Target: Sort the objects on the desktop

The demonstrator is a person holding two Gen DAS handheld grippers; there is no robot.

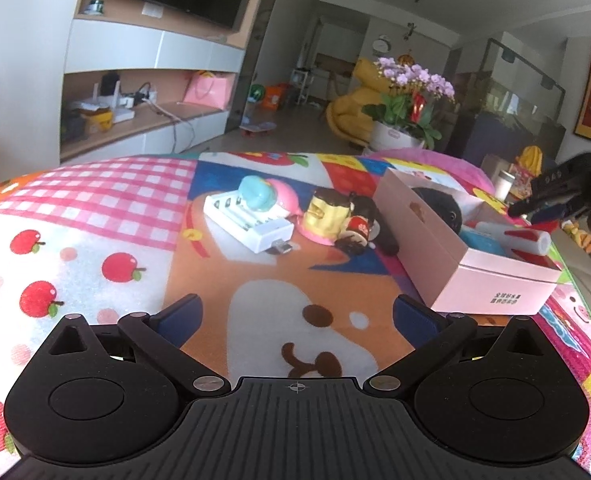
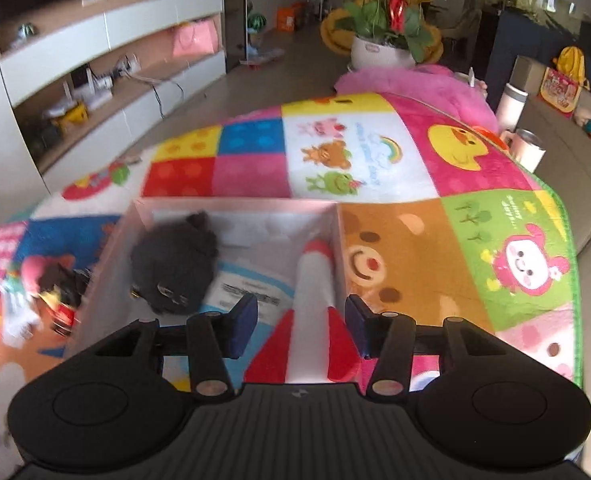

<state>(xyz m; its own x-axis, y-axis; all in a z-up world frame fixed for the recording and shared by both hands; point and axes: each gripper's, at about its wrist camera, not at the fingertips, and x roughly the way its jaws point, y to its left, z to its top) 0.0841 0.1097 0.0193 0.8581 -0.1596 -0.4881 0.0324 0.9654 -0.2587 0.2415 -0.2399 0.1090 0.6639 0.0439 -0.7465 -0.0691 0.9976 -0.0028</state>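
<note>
The right gripper (image 2: 300, 322) hovers over the pink box (image 2: 107, 256), jaws spread around the rocket toy (image 2: 313, 280) lying inside; rising carelessly could snag it. The left gripper (image 1: 295, 316), jaws spread, faces the battery charger (image 1: 251, 220) left on the desk.

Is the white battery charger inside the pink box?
No, the white battery charger lies on the colorful blanket, left of the pink box.

The left tongs (image 1: 295, 314) are spread wide with nothing between; the right tongs (image 2: 301, 326) are parted too, tilted downward.
</note>
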